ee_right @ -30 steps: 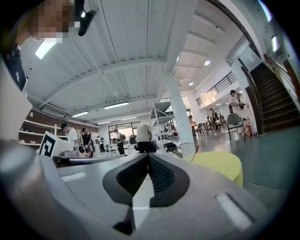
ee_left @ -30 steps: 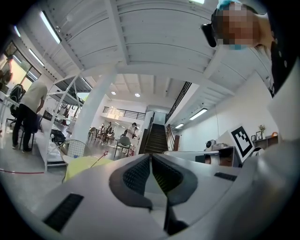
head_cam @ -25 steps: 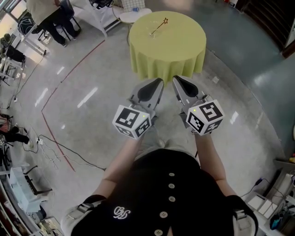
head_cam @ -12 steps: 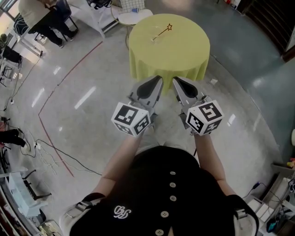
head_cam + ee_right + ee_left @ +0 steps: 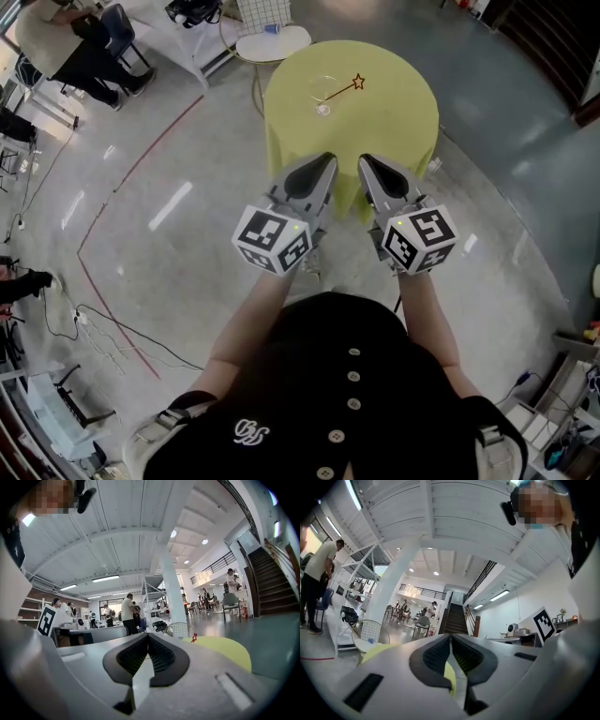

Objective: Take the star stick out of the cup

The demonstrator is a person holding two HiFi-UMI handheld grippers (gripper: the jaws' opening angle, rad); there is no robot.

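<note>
The star stick (image 5: 349,87), a thin rod with a red star at its tip, leans out of a clear cup (image 5: 324,97). The cup stands on a round table with a yellow-green cloth (image 5: 394,112), far ahead in the head view. My left gripper (image 5: 324,163) and right gripper (image 5: 367,163) are side by side, short of the table's near edge, both pointing at it. Both are shut and hold nothing. In the right gripper view the red star (image 5: 193,638) shows above the tabletop (image 5: 227,652), beyond the shut jaws of the right gripper (image 5: 148,637). The left gripper (image 5: 451,638) sees only a part of the table (image 5: 375,651).
A white wire-backed chair (image 5: 271,40) stands behind the table. A red line (image 5: 127,178) runs over the grey floor at the left, with cables (image 5: 103,323) near it. People sit at desks at the far left (image 5: 66,47). A staircase (image 5: 274,585) rises beyond.
Both grippers have moved forward toward the table, which now lies nearer and lower in the head view. Both grippers have stayed shut.
</note>
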